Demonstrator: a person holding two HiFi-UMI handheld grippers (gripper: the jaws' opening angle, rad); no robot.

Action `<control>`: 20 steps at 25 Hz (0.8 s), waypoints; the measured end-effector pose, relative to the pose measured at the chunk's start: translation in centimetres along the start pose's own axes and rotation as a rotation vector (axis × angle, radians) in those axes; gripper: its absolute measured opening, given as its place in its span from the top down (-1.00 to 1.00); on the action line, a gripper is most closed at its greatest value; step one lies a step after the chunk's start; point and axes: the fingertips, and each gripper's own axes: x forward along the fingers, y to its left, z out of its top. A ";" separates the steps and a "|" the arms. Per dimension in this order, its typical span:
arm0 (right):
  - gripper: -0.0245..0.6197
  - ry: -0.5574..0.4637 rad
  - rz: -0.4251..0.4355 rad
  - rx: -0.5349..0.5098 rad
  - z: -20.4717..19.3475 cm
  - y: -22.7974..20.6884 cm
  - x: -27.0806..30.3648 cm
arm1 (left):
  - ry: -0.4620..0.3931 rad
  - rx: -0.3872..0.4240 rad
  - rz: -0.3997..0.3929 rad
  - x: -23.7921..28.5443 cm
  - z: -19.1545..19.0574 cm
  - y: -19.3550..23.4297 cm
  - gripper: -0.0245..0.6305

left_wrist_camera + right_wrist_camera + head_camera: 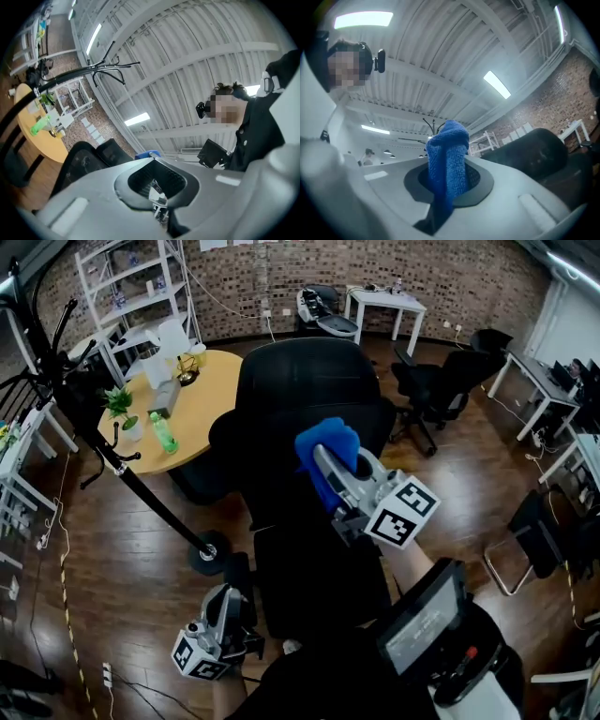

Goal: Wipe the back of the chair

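A black office chair (300, 399) stands right in front of me, its back facing me. My right gripper (330, 463) is raised in front of the chair back and is shut on a blue cloth (326, 448), which bunches out past the jaws. In the right gripper view the blue cloth (447, 159) stands up between the jaws, with the chair back (539, 150) to its right. My left gripper (223, 610) hangs low at the chair's left side, pointing upward. In the left gripper view its jaws are shut with nothing in them, and the chair back (89, 159) lies to the left.
A round wooden table (211, 404) behind the chair on the left carries a green bottle (163, 432) and a small plant (120, 404). A black coat stand (141, 488) slants down to its base (208, 554). Another black chair (441, 385) and white desks (384, 306) stand further back.
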 end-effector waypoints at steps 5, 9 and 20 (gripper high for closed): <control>0.83 0.045 0.128 -0.084 1.0 -3.3 11.9 | -0.084 0.096 0.135 -2.1 2.4 0.8 0.92; 0.83 0.035 0.146 0.028 1.9 -6.4 19.0 | -0.133 0.144 0.223 -4.1 3.2 1.1 0.92; 0.83 0.263 -0.326 0.158 -2.6 -23.1 17.8 | -0.135 0.187 0.231 -4.1 4.3 1.6 0.92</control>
